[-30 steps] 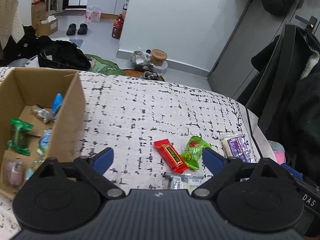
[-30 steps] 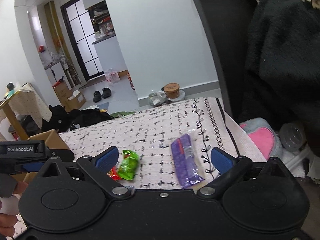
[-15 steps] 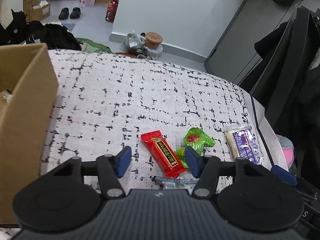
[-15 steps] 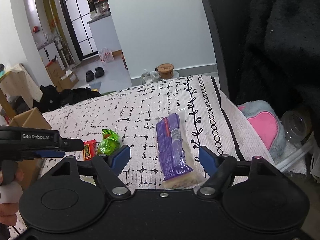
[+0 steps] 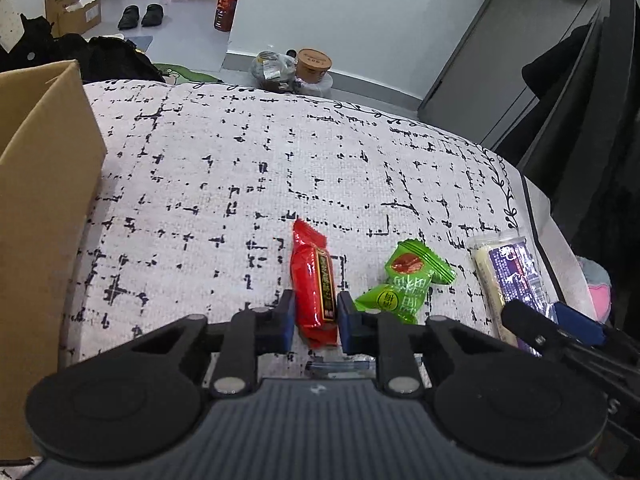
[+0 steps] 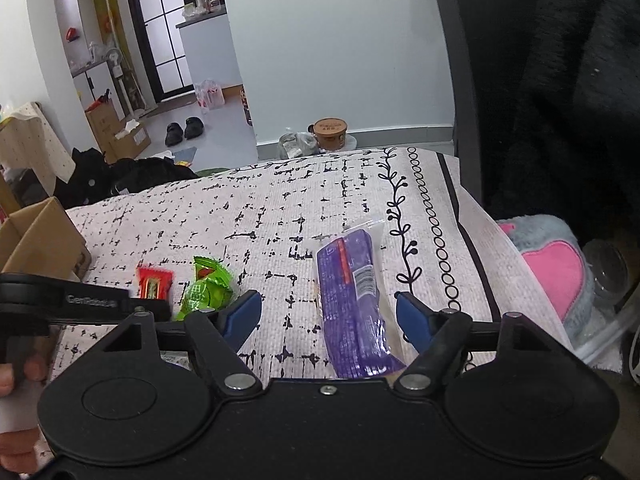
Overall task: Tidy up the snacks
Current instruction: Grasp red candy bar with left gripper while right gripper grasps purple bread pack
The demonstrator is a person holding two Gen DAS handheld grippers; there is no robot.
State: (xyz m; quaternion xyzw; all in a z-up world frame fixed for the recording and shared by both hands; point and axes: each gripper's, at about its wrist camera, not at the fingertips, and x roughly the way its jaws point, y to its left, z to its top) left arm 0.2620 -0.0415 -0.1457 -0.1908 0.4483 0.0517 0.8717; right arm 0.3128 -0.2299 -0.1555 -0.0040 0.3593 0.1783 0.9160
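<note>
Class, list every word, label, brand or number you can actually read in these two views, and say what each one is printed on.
"GenRobot.AI", blurred but legible: on the side of the left gripper.
Red snack packet: dark label with gold characters, too small to read.
Green snack packets: white characters, not legible.
Purple snack packet: barcode and fine print, too small to read.
Brown tub on the floor: lid print unreadable.

Red bar (image 5: 314, 284); green, possibly twin, packets (image 5: 404, 282)

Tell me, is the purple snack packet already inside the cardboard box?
No, the purple snack packet lies on the patterned cloth, well apart from the cardboard box.
</note>
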